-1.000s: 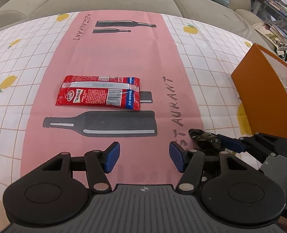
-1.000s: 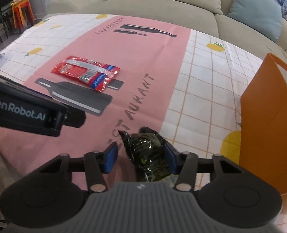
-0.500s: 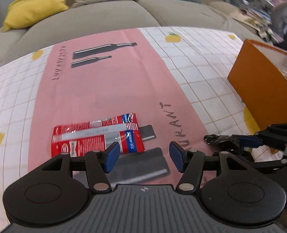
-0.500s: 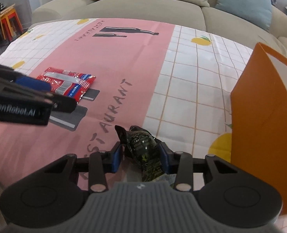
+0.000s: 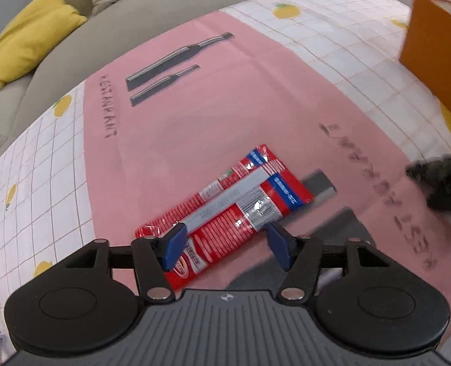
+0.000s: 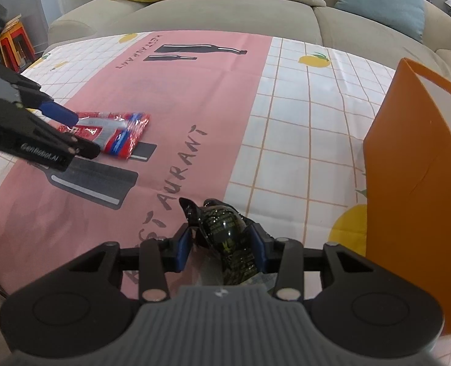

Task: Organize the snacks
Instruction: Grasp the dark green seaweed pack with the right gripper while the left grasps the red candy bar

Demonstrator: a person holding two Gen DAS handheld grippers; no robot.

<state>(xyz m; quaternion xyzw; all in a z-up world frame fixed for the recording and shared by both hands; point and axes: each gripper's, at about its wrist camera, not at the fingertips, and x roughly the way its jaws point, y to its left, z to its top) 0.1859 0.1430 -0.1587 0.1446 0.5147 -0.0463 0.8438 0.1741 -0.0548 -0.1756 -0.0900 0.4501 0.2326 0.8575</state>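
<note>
A red snack packet (image 5: pixel 231 204) lies flat on the pink tablecloth; it also shows in the right wrist view (image 6: pixel 115 132). My left gripper (image 5: pixel 225 244) is open, low over the packet's near end, its blue pads on either side of it. My right gripper (image 6: pixel 221 244) is shut on a dark green snack packet (image 6: pixel 225 231), held just above the cloth. That dark packet appears blurred at the right edge of the left wrist view (image 5: pixel 442 183). The left gripper (image 6: pixel 63 128) shows at the left of the right wrist view.
An orange box (image 6: pixel 417 164) stands open at the right of the table, also seen in the left wrist view (image 5: pixel 439 52). A beige sofa (image 6: pixel 225 9) with yellow and blue cushions runs behind the table. The tablecloth (image 6: pixel 301 116) is pink and white checked.
My left gripper has moved forward and down to the red packet, which now lies between its open pads. My right gripper has kept hold of the dark packet and lifted slightly.
</note>
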